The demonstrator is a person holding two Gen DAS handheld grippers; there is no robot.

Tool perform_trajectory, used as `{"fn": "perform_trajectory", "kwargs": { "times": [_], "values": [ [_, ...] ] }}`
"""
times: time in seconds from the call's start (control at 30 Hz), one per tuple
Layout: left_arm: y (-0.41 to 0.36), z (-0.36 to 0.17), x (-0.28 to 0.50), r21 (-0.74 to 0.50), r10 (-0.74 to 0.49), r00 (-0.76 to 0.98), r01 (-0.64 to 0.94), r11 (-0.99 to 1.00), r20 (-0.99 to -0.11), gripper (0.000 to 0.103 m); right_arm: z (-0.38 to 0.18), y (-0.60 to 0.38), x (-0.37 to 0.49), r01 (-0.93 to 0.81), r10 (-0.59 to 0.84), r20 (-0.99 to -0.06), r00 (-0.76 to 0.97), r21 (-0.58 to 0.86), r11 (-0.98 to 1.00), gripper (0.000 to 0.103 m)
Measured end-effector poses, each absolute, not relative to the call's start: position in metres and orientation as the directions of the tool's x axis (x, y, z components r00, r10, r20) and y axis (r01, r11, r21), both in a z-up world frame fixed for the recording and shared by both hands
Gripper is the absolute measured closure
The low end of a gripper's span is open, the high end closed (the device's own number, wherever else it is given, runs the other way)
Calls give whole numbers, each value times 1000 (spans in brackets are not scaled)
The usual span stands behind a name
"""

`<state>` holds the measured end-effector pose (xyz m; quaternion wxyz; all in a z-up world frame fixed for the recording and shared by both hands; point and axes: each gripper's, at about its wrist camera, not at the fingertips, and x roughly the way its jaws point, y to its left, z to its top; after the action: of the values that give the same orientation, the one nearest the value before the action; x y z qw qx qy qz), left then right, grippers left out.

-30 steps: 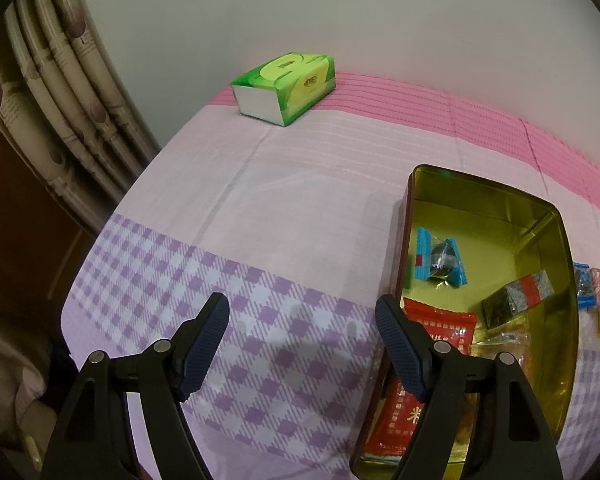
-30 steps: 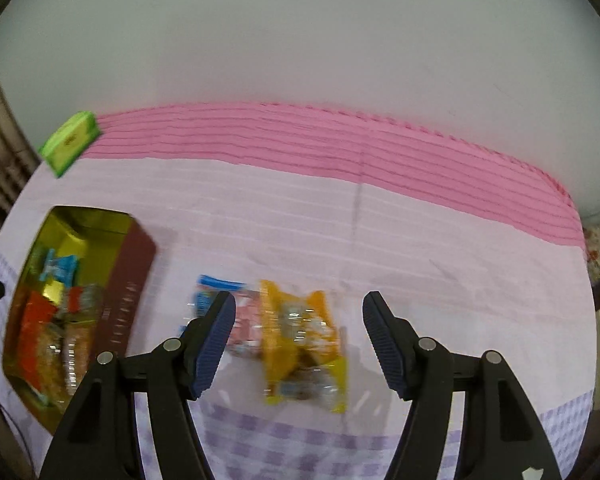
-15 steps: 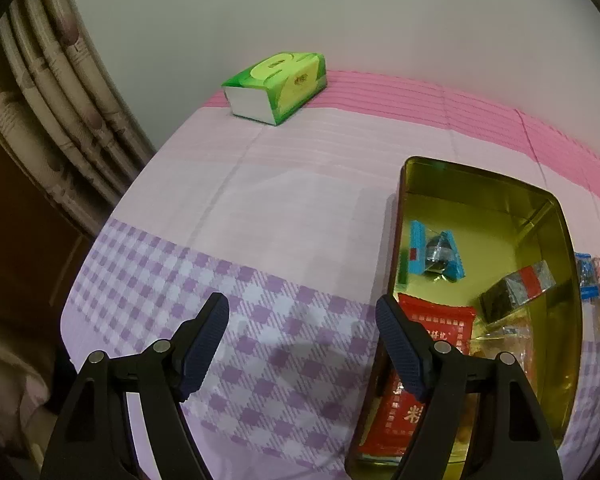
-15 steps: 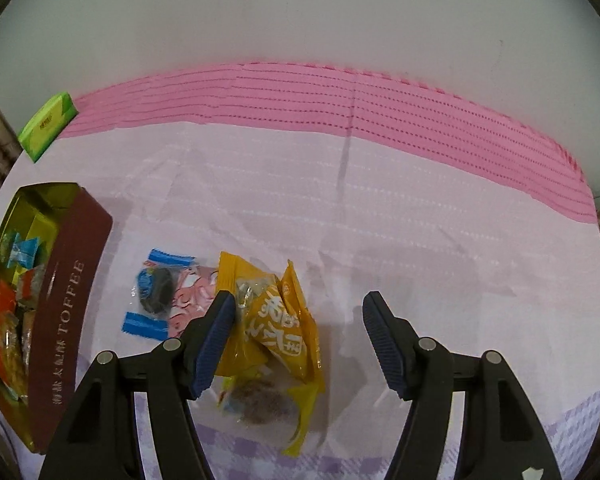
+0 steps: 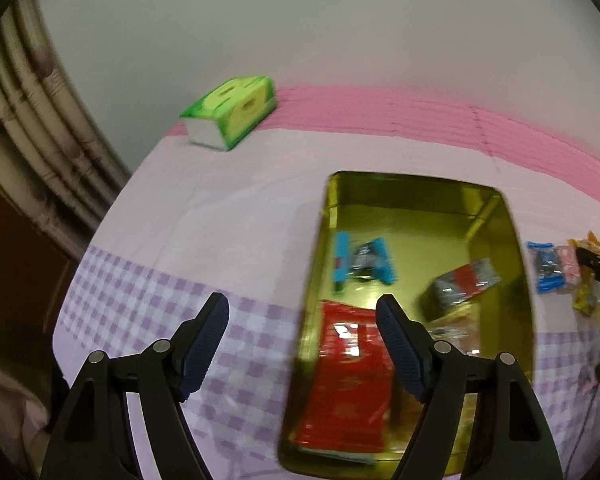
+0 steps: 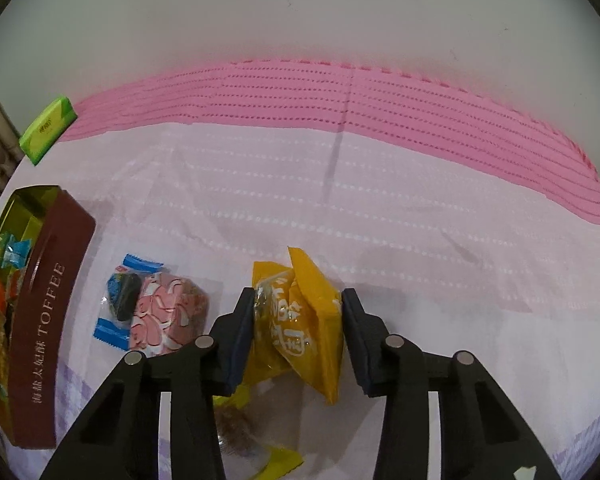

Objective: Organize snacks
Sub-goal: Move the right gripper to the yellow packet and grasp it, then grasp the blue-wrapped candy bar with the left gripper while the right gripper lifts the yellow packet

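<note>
Right gripper (image 6: pixel 298 334), lower centre: jaws have just been closing, now clamped on yellow snack packet (image 6: pixel 300 320); pink snack packet (image 6: pixel 168 314) just left. Left gripper (image 5: pixel 302 346): jaws apart, empty, above toffee tin (image 5: pixel 496 216) rim. Green tissue pack (image 5: pixel 232 110), upper left.

Pink-striped, purple-checked tablecloth (image 6: pixel 380 208), maroon gold-lined tin (image 6: pixel 48 320), orange-yellow packet (image 6: pixel 300 320), green tissue box (image 5: pixel 230 110).

Both wrist views look steeply down, sharing the tin (image 5: pixel 516 248).

Right tongs (image 6: pixel 298 326) just closing on yellow packet (image 6: pixel 304 324)
</note>
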<state>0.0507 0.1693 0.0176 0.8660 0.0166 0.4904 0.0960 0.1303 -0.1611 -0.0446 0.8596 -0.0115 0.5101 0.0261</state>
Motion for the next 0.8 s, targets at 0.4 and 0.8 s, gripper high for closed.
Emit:
{"fn": "perform_trajectory", "kwargs": {
  "times": [0.4,0.8],
  "values": [
    [72,27,77,-36,-58,478,55,998,-876,27,-47,-231,105,87,-31,-844,536,19,996,65],
    [11,4,119,-145,-171,321,102,984,-932,29,-50,-267,78,163,-57,-812,580,47,985,65]
  ]
}}
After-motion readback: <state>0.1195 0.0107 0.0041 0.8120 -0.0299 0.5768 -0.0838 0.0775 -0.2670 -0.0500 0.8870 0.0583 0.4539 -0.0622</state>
